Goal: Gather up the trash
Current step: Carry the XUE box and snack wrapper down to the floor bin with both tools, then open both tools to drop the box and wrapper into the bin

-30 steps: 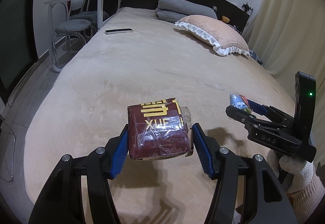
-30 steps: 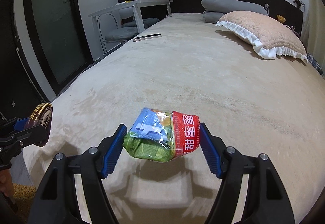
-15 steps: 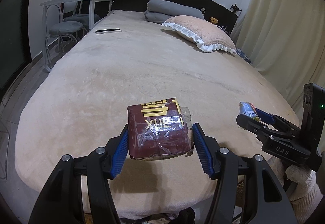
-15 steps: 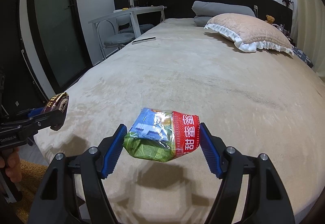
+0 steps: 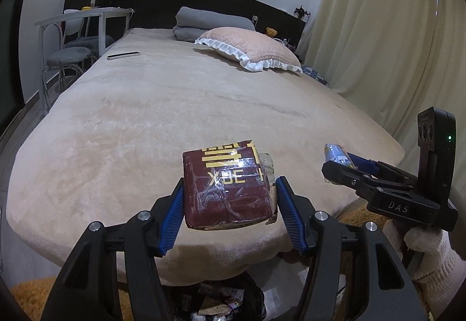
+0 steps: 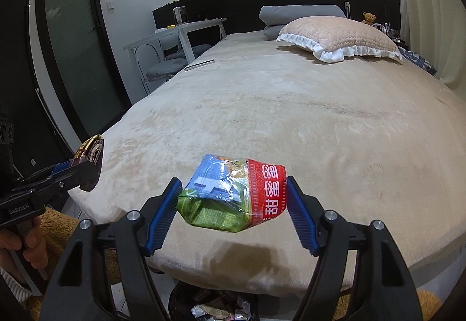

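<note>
- Left gripper (image 5: 230, 201): clamped on a maroon pack (image 5: 228, 187), held between both blue pads, lifted over the bed (image 5: 174, 105) edge.
- Right gripper (image 6: 233, 198): closed on a snack bag (image 6: 233, 193), red end toward the right pad.
- Below and ahead of both: trash bin (image 5: 221, 299), partly hidden by the fingers.
</note>
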A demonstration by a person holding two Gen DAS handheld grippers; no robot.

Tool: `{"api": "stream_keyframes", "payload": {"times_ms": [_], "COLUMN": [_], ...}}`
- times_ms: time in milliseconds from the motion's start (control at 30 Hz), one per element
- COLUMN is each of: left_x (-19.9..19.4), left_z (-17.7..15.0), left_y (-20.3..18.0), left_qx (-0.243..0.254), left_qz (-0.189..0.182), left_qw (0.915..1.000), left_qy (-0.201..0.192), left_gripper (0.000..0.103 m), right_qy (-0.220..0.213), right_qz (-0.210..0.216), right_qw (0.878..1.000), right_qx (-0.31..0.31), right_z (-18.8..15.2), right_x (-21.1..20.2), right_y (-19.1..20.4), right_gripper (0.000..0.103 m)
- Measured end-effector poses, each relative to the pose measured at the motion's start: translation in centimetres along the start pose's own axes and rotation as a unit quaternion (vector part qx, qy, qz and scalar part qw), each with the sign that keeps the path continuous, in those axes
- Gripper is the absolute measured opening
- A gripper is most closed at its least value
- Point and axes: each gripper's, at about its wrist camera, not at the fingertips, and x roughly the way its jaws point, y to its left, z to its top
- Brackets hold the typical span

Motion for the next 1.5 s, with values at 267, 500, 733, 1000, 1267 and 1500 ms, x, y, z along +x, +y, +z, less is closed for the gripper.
{"api": "stream_keyframes", "payload": {"times_ms": [267, 500, 733, 1000, 1267, 1500], "left_x": [-1.0, -0.6, 0.8, 3.3, 5.4, 6.4], "left_z": [-2.8, -4.5, -6.3, -8.5, -10.5, -11.3], "left_y": [-1.6, -1.4, -1.7, -1.1, -0.8, -0.5], "left_qx": [0.007, -0.014, -0.02, -0.046, -0.057, -0.066], "left_qz": [-0.005, -0.011, -0.021, -0.02, -0.015, -0.012], "left_qw": [0.9999, 0.9987, 0.9948, 0.9833, 0.9694, 0.9596], "left_qy": [0.013, 0.049, 0.097, 0.175, 0.239, 0.273], "left_gripper": [0.059, 0.059, 0.059, 0.059, 0.059, 0.059], "right_qy": [-0.001, 0.018, 0.063, 0.139, 0.217, 0.267], "right_qz": [0.005, 0.012, 0.043, 0.071, 0.082, 0.083], "right_qw": [1.0, 1.0, 0.996, 0.985, 0.964, 0.949], "right_qx": [-0.001, 0.004, 0.038, 0.08, 0.132, 0.145], "right_z": [-2.8, -4.4, -6.0, -6.9, -8.1, -9.2], "right_x": [-2.7, -4.4, -4.7, -3.0, -0.8, 0.9], "right_y": [0.2, 0.5, -0.1, -0.9, -1.6, -1.0], "right_gripper": [0.071, 0.071, 0.071, 0.071, 0.071, 0.071]}}
